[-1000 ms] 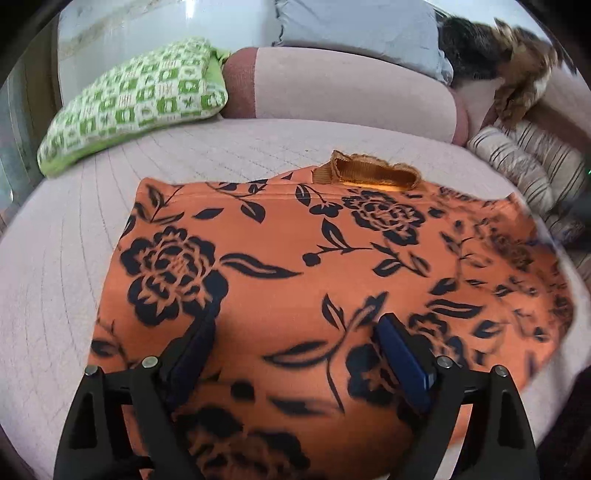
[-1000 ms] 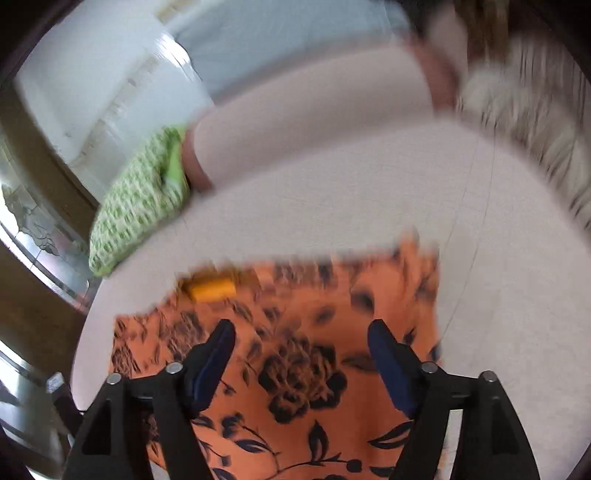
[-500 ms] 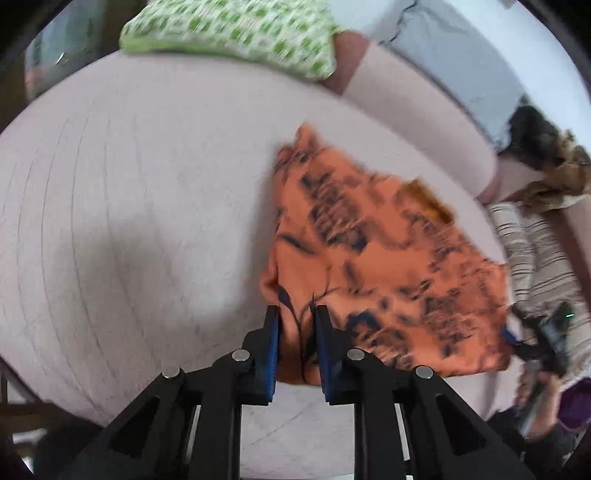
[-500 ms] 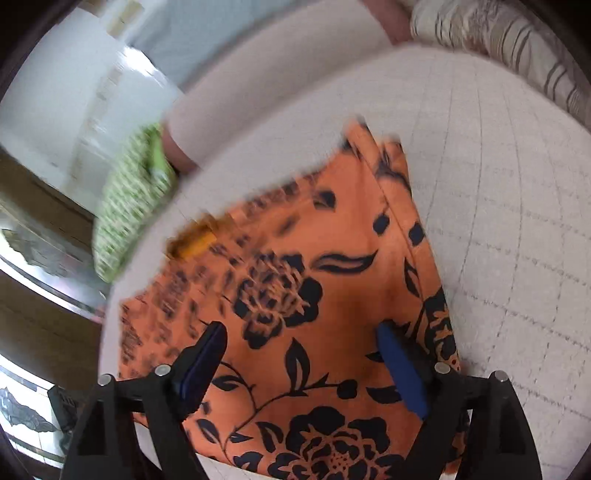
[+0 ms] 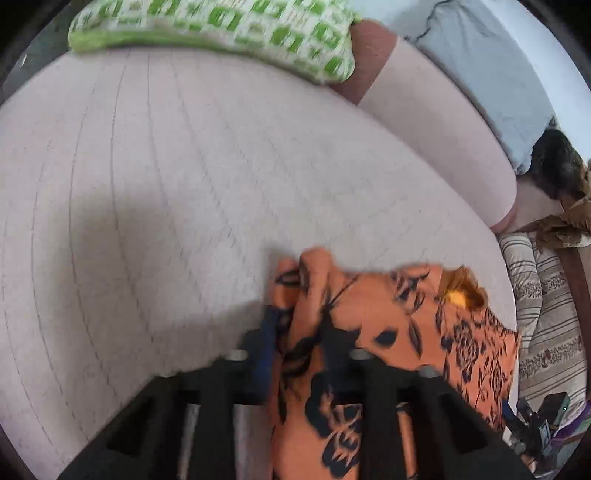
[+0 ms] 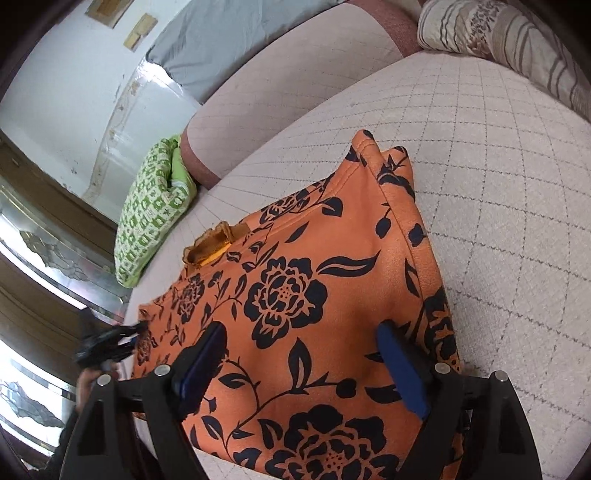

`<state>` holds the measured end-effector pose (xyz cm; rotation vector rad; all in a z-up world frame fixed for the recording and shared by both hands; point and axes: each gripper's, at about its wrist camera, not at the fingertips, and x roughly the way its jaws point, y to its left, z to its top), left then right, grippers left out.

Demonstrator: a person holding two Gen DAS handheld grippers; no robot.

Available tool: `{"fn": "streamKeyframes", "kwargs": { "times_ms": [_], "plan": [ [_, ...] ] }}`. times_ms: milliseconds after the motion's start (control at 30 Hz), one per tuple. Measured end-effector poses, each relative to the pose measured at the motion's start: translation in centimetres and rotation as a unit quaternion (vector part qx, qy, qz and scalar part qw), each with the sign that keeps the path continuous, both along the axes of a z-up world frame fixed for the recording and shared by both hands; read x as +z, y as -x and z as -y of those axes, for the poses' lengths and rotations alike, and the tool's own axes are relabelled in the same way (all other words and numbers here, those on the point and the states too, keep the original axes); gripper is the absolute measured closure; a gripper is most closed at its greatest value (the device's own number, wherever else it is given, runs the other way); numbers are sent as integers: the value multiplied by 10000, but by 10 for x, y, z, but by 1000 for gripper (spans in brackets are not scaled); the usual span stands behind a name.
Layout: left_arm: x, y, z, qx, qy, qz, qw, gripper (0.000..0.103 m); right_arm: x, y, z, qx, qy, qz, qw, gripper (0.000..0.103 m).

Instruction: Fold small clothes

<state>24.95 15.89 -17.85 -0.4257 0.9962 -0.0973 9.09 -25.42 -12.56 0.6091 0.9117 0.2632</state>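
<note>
An orange garment with black flowers [image 6: 295,288] lies spread on a pale quilted bed [image 6: 498,221]. My left gripper [image 5: 301,332] has a bunched edge of the garment [image 5: 406,325] between its blue pads, and its jaws are closing on the fold. It also shows at the garment's left edge in the right wrist view as the left gripper [image 6: 110,341], held by a hand. My right gripper [image 6: 303,332] hovers open just over the near part of the cloth, its pads wide apart with nothing pinched. A plain orange band [image 6: 210,247] sticks out at the garment's far edge.
A green checked pillow [image 5: 221,29] and a pink bolster [image 5: 443,122] line the far side of the bed [image 5: 147,184]. A grey pillow [image 5: 480,62] rests on the bolster. Striped cushions [image 5: 546,314] sit to the right. A dark furry shape [image 5: 554,166] lies beyond.
The left gripper went from open over the cloth to shut on its edge, then swung sideways with the edge bunched in it. The right gripper sank closer to the garment and widened slightly.
</note>
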Motion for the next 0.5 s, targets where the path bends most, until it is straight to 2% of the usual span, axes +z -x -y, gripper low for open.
{"fn": "streamKeyframes", "kwargs": {
  "times_ms": [33,67,100,133,200,267,300,367,433,500],
  "plan": [
    [9,4,6,-127,-196,306,9993,88,0,0,1,4,-26,-1,10000,17],
    [8,5,15,-223,-556,413,9973,88,0,0,1,12,-27,8,10000,17],
    [-3,0,17,-225,-757,152,9968,88,-1,0,1,18,-24,24,10000,17],
    [-17,-2,15,-198,-767,-40,9968,84,-1,0,0,19,-8,40,10000,17],
    [-15,-1,10,-114,-602,51,9981,83,-1,-2,-2,16,30,42,10000,14],
    [-5,4,10,35,-735,74,9973,70,0,-2,-4,45,87,54,9999,14],
    [3,10,14,74,-892,172,9958,68,0,-1,-4,59,108,69,9999,14],
    [18,25,18,74,-1048,413,9936,55,0,0,-3,39,71,98,9999,14],
    [36,46,26,150,-1201,695,9902,46,1,2,-1,-2,16,118,9999,14],
    [48,63,36,108,-1279,842,9882,42,1,4,-2,-10,12,138,9999,14]
  ]
}}
